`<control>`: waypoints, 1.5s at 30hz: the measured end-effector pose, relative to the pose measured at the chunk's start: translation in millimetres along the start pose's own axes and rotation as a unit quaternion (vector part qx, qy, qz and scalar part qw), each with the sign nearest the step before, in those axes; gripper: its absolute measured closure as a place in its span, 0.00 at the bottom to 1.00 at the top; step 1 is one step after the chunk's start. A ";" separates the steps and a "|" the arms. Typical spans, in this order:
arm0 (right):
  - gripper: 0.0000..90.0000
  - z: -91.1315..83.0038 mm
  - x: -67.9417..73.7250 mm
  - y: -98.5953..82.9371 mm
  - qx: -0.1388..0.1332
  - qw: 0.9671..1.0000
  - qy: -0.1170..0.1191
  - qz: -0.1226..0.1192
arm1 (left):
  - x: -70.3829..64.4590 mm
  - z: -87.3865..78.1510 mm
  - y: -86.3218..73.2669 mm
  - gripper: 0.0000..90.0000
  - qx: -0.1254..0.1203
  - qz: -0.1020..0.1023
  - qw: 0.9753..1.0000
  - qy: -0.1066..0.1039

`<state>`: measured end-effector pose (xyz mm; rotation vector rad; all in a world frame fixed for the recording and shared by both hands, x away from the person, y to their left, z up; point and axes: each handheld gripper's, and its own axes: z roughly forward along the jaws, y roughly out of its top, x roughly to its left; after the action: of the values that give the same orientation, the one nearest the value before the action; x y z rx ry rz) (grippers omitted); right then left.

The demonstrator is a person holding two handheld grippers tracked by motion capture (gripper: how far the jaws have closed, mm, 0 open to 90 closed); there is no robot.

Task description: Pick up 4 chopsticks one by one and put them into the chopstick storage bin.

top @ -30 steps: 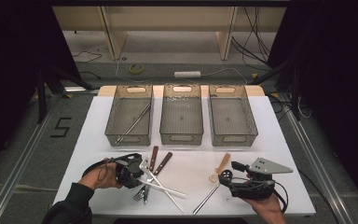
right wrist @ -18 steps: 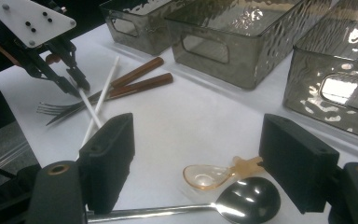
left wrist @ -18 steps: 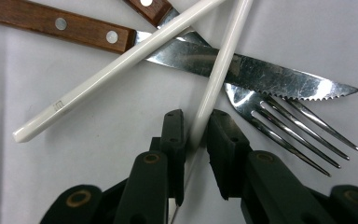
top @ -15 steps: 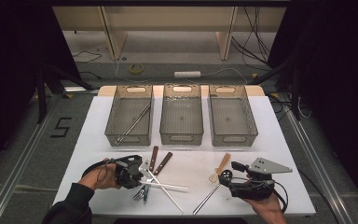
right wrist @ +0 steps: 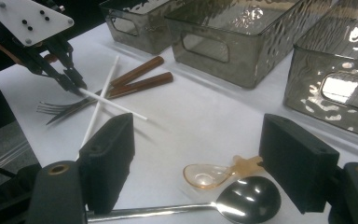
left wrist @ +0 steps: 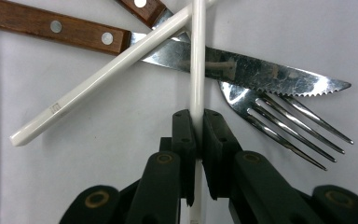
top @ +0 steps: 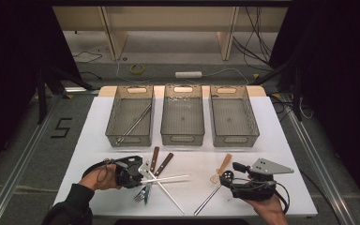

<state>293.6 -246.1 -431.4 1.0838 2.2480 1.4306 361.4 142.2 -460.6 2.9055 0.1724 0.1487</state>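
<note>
Little had moved since the earlier frames: I found my left gripper (top: 143,174) at the same spot, jaws closed tight on one white chopstick (left wrist: 197,60), which ran straight ahead between the pads. Across it, just beyond the jaws, lay the second white chopstick (left wrist: 98,77), over a serrated knife (left wrist: 261,74) and a fork (left wrist: 284,126). I judged the grasp done, lift pending. My right gripper (right wrist: 200,158) sat wide open, holding nothing, a steel spoon (right wrist: 249,198) and a clear amber spoon (right wrist: 209,175) between its jaws. Three bins (top: 183,136) stood well ahead. Writing: a faint stamp near the crossing chopstick's end, unreadable; a "5" on the floor (top: 62,127).
</note>
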 end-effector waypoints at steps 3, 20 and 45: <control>0.31 0.1 0.1 0.1 -0.001 1.000 0.000 0.000 | -0.5 0.0 0.4 0.93 -0.004 -0.005 1.000 -0.001; 0.31 -0.2 0.0 0.1 -0.003 1.000 0.000 0.000 | 10.6 -26.6 -1.5 0.93 -0.101 -0.073 0.991 0.052; 0.31 0.1 -0.7 -0.2 -0.002 1.000 -0.001 0.001 | 33.8 -54.3 -13.0 0.93 -0.182 -0.256 0.942 0.122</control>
<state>294.0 -246.6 -431.7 1.0845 2.2422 1.4344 387.3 171.0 -408.0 2.3734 0.8351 0.4005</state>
